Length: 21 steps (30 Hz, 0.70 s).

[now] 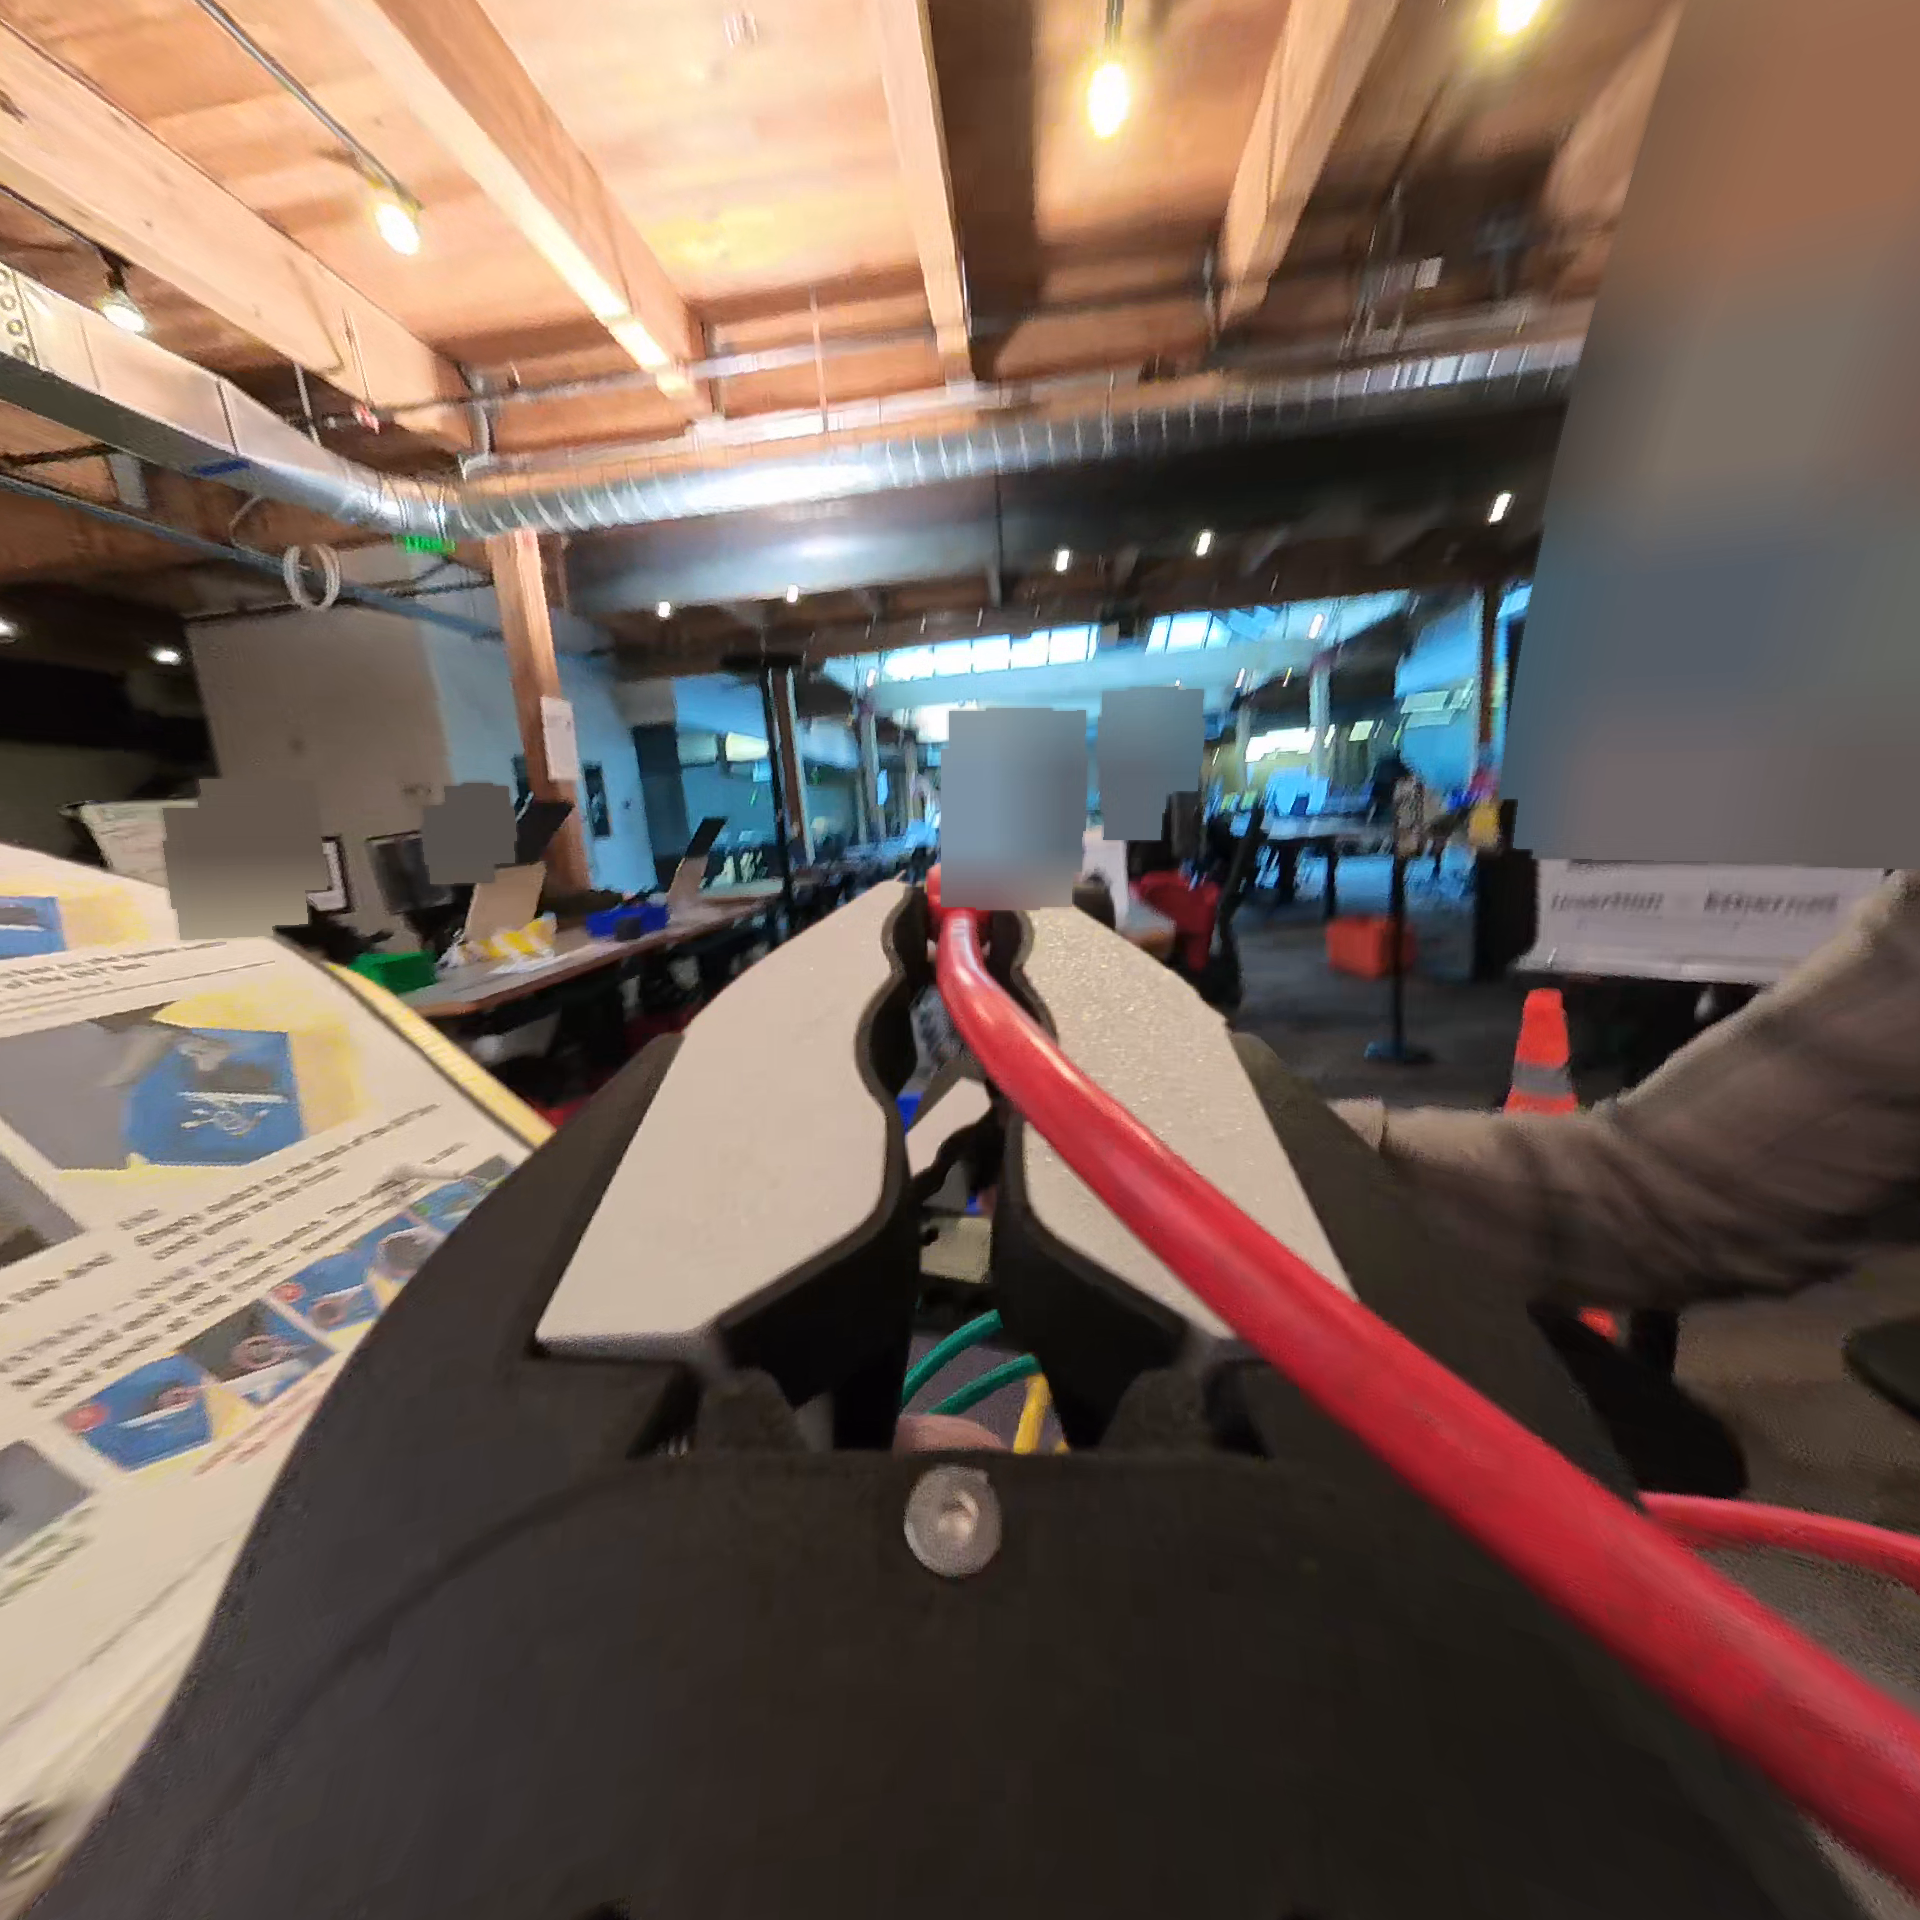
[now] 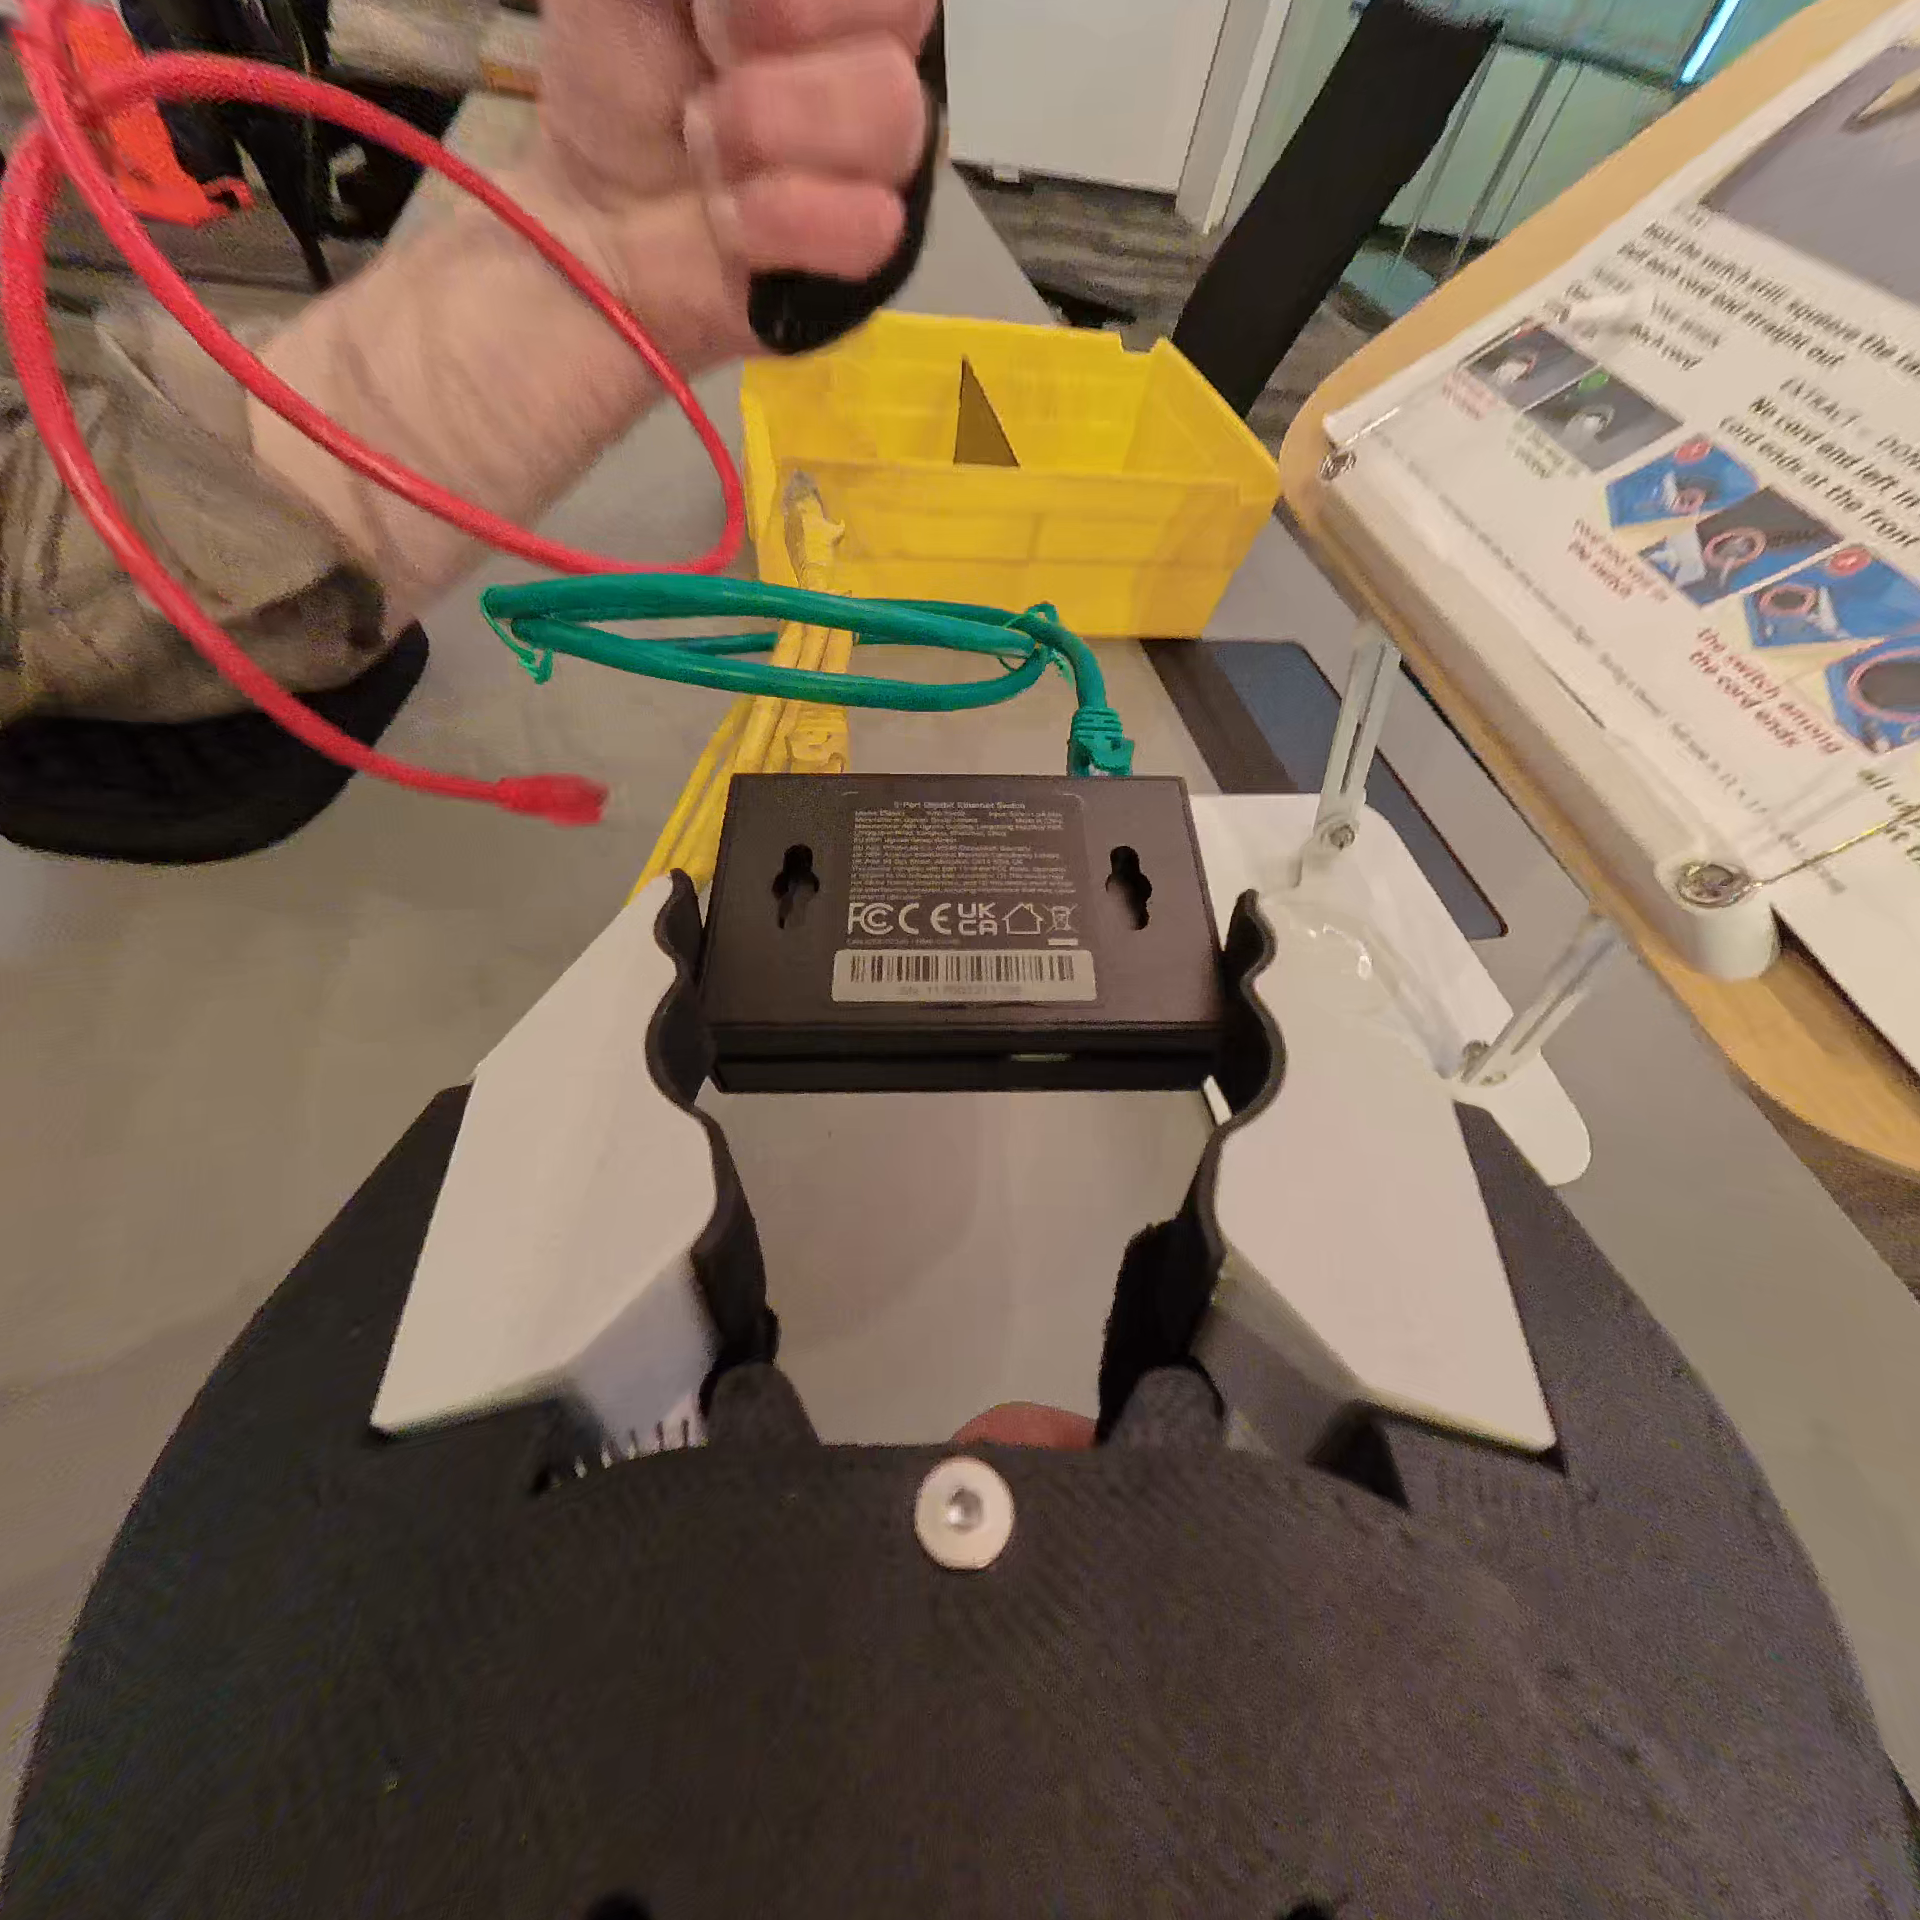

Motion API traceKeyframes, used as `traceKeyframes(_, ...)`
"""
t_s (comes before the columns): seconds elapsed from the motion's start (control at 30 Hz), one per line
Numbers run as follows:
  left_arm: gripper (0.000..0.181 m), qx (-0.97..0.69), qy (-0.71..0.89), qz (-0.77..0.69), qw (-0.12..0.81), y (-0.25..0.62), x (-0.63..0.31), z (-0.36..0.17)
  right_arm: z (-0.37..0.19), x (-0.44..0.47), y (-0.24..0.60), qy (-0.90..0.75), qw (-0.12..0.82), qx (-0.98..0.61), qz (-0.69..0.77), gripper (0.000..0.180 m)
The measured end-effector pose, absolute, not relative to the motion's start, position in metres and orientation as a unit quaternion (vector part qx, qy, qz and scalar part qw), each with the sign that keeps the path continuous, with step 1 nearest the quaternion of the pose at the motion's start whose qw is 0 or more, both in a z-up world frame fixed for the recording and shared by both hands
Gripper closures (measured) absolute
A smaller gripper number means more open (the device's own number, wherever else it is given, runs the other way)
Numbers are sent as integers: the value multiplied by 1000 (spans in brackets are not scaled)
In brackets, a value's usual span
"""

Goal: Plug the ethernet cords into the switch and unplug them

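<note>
At far left a person's hand (image 2: 717, 177) is raising the left gripper (image 1: 961, 925), its fingers nearly closed and pinching the red cord (image 1: 1299, 1299), whose free plug (image 2: 551, 800) is dangling. In the middle the right gripper (image 2: 961, 987) is clamping the black switch (image 2: 956, 914), with the green cord (image 2: 769, 644) plugged into its far side. Behind is sitting a yellow bin (image 2: 1039, 499), at right an instruction board (image 2: 1662, 520).

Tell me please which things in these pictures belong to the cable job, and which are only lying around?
Belong to the job:
- black switch, clamped in the right gripper
- red cord, gripped by the left gripper
- green cord, one end at the switch
- yellow cord

Only lying around:
- yellow bin
- instruction sheet on a stand
- orange traffic cone
</note>
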<state>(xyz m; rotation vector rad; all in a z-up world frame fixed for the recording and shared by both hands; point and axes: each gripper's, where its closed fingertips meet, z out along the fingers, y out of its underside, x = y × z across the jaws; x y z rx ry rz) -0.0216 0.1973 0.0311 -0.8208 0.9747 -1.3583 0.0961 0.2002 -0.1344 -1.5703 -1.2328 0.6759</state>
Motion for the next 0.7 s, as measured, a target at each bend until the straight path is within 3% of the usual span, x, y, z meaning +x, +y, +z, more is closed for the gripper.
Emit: traceKeyframes(0.7,168,-365,397,-635,554,215,12,-3,-84,96,198,-484,550,-562,384,82)
